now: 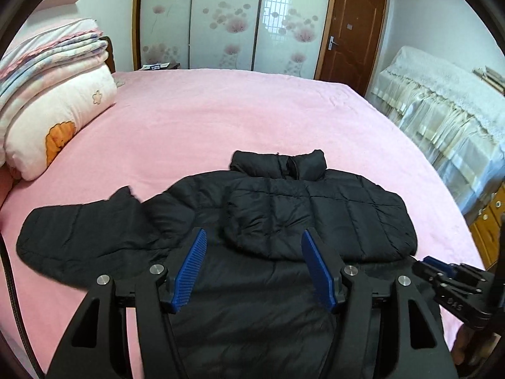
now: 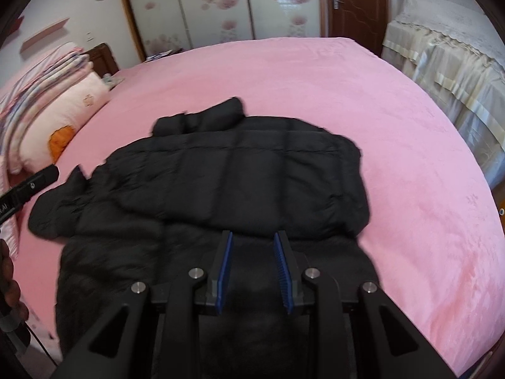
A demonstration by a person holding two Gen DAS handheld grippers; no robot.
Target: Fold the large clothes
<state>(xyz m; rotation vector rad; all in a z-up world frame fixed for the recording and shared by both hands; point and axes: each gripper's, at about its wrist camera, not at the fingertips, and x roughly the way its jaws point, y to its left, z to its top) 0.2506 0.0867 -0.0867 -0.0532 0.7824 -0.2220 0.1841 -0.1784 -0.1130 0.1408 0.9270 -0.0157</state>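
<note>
A black quilted puffer jacket (image 1: pixel 284 214) lies flat on the pink bed (image 1: pixel 221 120), collar at the far end. Its right sleeve is folded across the chest; its left sleeve (image 1: pixel 79 233) stretches out to the left. My left gripper (image 1: pixel 254 237) is open and empty, hovering over the jacket's middle. My right gripper (image 2: pixel 254 237) is open with a narrower gap, empty, above the jacket's (image 2: pixel 240 183) lower body near the folded sleeve. The right gripper also shows at the right edge of the left wrist view (image 1: pixel 448 278).
Folded quilts and a pillow (image 1: pixel 53 94) are stacked at the bed's left head end. A covered cabinet (image 1: pixel 448 101) stands right of the bed. Wardrobe doors (image 1: pixel 227 19) and a brown door (image 1: pixel 350 31) are behind. The bed's right edge (image 2: pixel 473 189) is near.
</note>
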